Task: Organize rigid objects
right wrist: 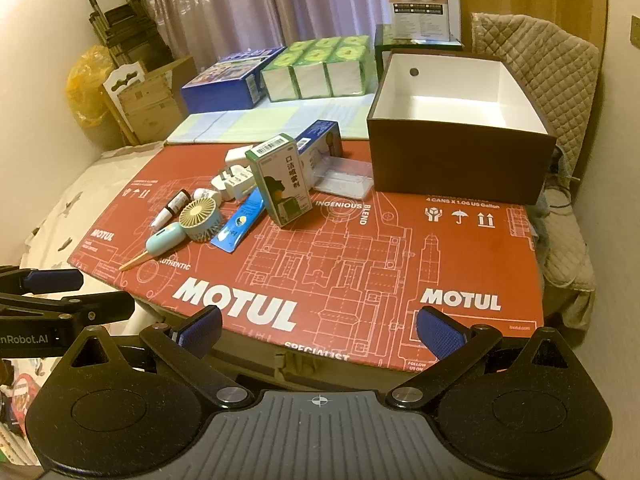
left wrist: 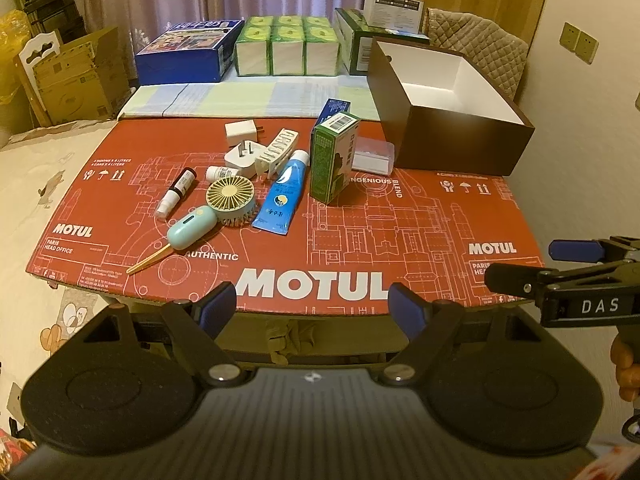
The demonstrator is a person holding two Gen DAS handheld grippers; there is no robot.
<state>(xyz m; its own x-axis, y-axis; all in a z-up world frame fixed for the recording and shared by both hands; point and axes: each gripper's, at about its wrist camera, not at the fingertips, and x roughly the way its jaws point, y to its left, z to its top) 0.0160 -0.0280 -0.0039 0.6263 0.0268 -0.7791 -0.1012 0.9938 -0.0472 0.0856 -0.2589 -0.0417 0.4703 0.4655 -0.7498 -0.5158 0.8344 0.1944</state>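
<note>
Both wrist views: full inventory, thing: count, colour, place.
Open box: 1, brown, white inside, far right.
Green carton: 1, upright, centre.
Blue carton: 1, behind it.
Clear case: 1, beside box.
Tube: 1, blue, lying.
Fan: 1, yellow-teal.
Chargers: 2, white.
Clip: 1, cream.
Dark bottle: 1.
Mat: 1, red.
Left tongs: open, near edge.
Right tongs: open.

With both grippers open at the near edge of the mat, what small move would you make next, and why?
Probably reach the right gripper forward toward the upright green box. Both grippers hold nothing, the brown box on the right is empty, and the green box stands nearest it, clear on its near side. The left gripper could wait.
</note>
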